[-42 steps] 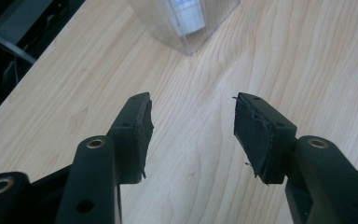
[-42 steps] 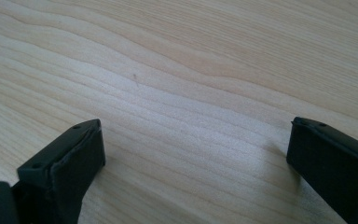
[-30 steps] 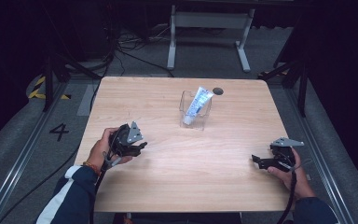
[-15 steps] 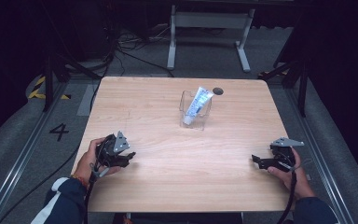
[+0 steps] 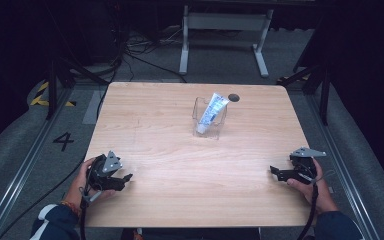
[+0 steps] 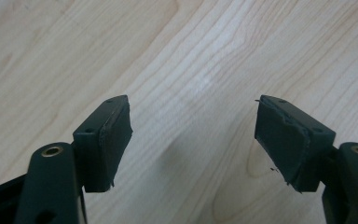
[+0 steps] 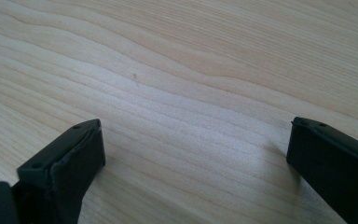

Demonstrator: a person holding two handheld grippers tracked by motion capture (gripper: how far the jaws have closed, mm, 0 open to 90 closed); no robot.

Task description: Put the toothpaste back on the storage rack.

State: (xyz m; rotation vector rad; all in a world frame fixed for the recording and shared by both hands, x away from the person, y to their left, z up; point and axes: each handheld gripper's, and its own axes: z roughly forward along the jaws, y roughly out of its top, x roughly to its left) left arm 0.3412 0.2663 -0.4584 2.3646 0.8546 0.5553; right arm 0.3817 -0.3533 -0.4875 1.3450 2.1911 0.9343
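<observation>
A white and blue tube [image 5: 213, 112] leans inside a clear plastic holder [image 5: 209, 118] near the middle of the wooden table [image 5: 180, 150], toward its far side. My left gripper [image 5: 125, 179] rests low at the table's front left corner, held by a hand. It is open, and in the left gripper view its jaws stand wide apart over bare wood with nothing between the pads [image 6: 114, 140]. My right gripper [image 5: 274, 172] sits at the front right, also open, its pads [image 7: 77, 154] far apart above bare wood.
A small dark round hole [image 5: 233, 97] marks the table just behind the holder. Beyond the table's far edge stand a grey metal stand [image 5: 225, 30] and cables on the floor. A floor mark "4" [image 5: 62, 140] lies left of the table.
My left gripper has drawn back toward the front left corner and sunk lower to the table. The right gripper has stayed in place.
</observation>
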